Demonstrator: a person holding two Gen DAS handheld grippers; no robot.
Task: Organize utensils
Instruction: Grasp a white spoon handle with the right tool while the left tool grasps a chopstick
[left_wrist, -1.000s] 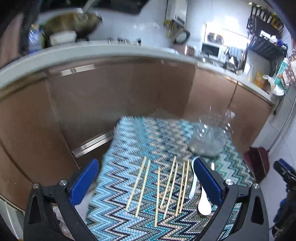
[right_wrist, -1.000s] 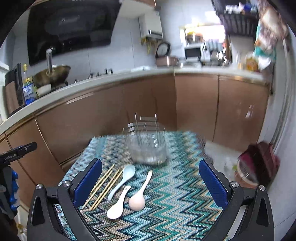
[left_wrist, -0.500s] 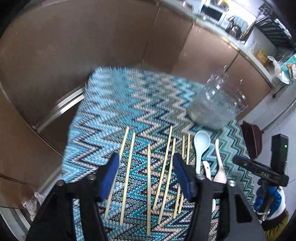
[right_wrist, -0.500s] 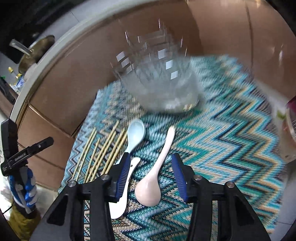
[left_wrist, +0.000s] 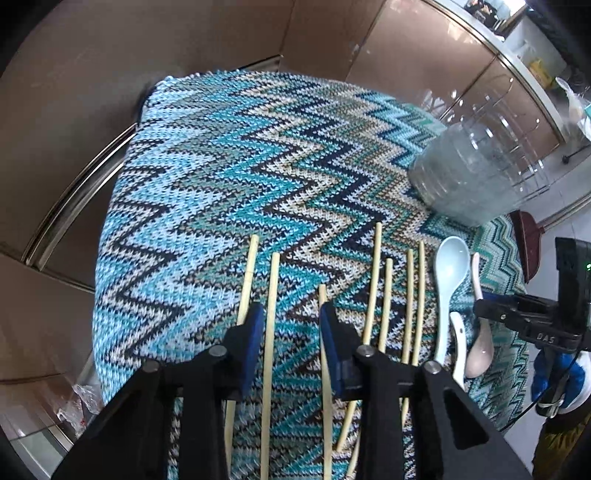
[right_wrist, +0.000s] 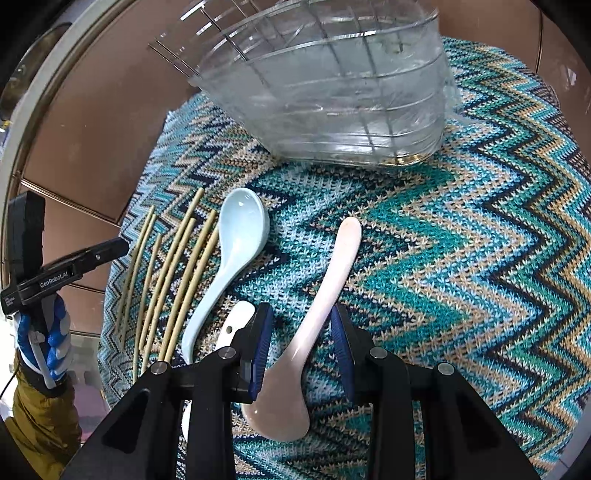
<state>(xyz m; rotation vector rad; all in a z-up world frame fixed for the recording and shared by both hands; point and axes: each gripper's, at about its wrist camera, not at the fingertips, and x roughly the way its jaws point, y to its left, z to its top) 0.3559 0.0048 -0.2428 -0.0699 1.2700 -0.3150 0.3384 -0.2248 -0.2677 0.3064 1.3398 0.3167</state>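
Within the last second both grippers have dropped from a high, level look across the kitchen to a steep, close position over the blue-and-tan zigzag knitted cloth (left_wrist: 229, 155), and both have drawn their blue pads in from wide to narrow. The left gripper (left_wrist: 291, 314) now straddles 1 pale bamboo chopstick (left_wrist: 271, 295), second from the left of the 7 lying side by side; its jaws stand narrowed on either side of the stick, with a gap showing at least on the right, so nothing is gripped yet. The right gripper (right_wrist: 301, 325) straddles the handle of the pink ceramic soup spoon (right_wrist: 332, 269), whose bowl lies near the camera; here too the jaws are narrowed but apart from the handle. Just left of it lie the pale blue ceramic spoon (right_wrist: 236, 236) and a white ceramic spoon (right_wrist: 236, 317) (partly hidden behind the left finger). The clear plastic-lined wire utensil holder (right_wrist: 332, 92) stands at the far edge of the cloth, and no utensil can be made out in it. I judge the sorting has barely started: both hands look set for a first pick at once, and each needs a little more closing before lifting toward the holder.
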